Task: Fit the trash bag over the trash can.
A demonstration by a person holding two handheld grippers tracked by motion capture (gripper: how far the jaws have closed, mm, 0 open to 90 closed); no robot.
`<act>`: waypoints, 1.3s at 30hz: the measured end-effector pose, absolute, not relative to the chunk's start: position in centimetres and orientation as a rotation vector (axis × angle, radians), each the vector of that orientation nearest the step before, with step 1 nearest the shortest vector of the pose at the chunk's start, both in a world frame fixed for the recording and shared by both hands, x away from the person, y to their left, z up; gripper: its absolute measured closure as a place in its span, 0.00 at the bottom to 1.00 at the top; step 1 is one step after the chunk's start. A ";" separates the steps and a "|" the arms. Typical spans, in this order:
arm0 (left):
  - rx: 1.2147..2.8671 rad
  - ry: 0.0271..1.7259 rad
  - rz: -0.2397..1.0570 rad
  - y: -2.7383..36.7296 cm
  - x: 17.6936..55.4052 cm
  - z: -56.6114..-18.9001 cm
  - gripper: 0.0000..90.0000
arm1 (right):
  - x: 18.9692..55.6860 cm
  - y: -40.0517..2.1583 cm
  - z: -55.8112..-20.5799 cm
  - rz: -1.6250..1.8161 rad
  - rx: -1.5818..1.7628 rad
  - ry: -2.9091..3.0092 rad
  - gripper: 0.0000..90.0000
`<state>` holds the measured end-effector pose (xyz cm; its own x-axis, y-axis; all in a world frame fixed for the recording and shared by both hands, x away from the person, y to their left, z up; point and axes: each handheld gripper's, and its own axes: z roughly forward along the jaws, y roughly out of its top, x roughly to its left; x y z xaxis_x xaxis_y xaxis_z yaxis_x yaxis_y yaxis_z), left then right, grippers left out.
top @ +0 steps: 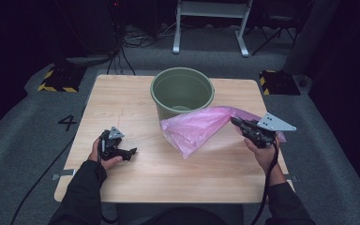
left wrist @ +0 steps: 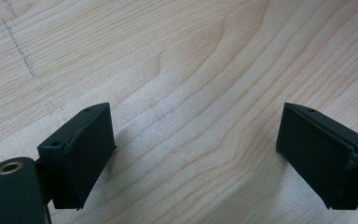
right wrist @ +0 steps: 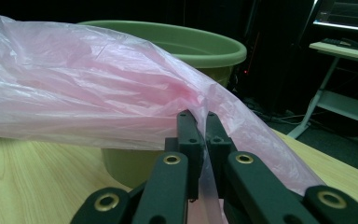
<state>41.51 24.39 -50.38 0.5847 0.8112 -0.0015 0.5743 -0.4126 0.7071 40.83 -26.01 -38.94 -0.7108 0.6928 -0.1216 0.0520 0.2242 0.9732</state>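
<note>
Pink plastic bag drapes from the front of the green bucket across the wooden table, its edge pinched between the pressed-together jaws of the right gripper. Whether the bag holds anything cannot be told. The bucket's inside looks bare, though the bag hides part of its front wall. Well apart, the left gripper rests low over bare wood, jaws spread wide

Left hand-held gripper low, jaws wide; right hand-held gripper raised, jaws clamped.
</note>
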 end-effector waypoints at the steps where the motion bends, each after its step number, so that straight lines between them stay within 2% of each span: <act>1: 2.139 1.096 0.452 24.4 41.5 -50.4 0.12 | 40.8 -26.1 -38.9 1.519 0.683 1.951 0.99; 16: 2.140 1.095 0.451 24.4 41.5 -50.4 0.12 | 40.8 -27.3 -35.9 1.503 0.703 1.860 0.99; 36: 2.146 1.087 0.449 24.3 41.6 -50.3 0.13 | 43.9 -26.7 -34.2 1.456 0.741 1.802 0.99; 39: 2.153 1.076 0.445 24.3 41.6 -50.2 0.15 | 44.4 -26.3 -34.0 1.427 0.739 1.807 0.99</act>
<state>41.56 24.30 -50.25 0.5996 0.8003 0.0016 0.5681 -0.4270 0.7035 44.45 -26.32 -34.05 -0.5863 0.7901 -0.1787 0.0091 0.2270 0.9739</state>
